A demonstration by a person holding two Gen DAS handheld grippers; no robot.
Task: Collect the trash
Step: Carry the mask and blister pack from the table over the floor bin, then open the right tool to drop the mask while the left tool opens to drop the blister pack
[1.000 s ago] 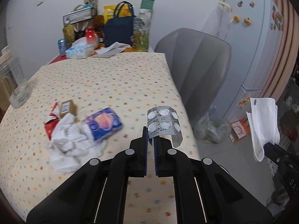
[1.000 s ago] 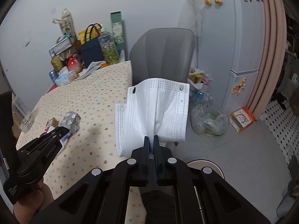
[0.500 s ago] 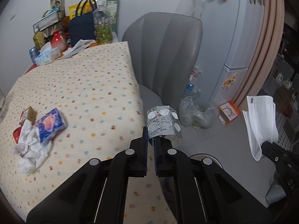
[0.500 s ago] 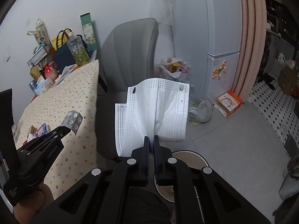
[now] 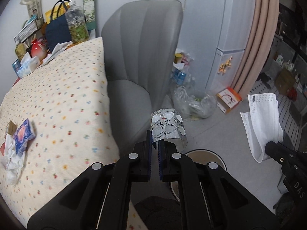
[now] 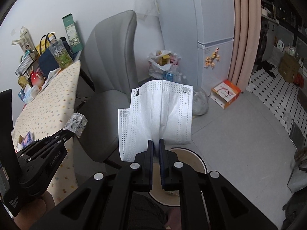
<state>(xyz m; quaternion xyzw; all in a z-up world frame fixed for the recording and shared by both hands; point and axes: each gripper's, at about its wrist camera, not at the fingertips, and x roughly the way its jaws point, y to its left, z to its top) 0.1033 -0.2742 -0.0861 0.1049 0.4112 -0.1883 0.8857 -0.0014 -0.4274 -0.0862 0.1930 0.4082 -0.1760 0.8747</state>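
A: How does the left gripper [image 5: 155,143] stand?

B: Its jaws are clamped on the lower edge of a blister pack [image 5: 168,126]. The pack stands up out of the tips at frame centre, bent over at its right end, its long axis running left to right across the frame, the foil face with print toward the camera.

A: And the right gripper [image 6: 157,143]?

B: Its jaws have just been easing apart, yet the mask [image 6: 159,115] is still pinched between them by a gathered fold. The mask fans upward from the tips, its long edge lying across the frame, its top edge highest.

A: Where are both things?

B: Off the tabletop [image 5: 57,95], over the floor beside the grey chair [image 5: 138,57], above a round bin [image 6: 188,164] at lower centre.

A: What does one view give that the other lacks?

B: The left view shows the trash on the tabletop at its left edge: crumpled tissue [image 5: 9,157] and a blue packet [image 5: 24,136] touching it. It shows the mask from the side, hanging at right. The right view shows the bin's rim more fully, the pack edge-on at left, and a tiled floor [image 6: 268,88] at right.
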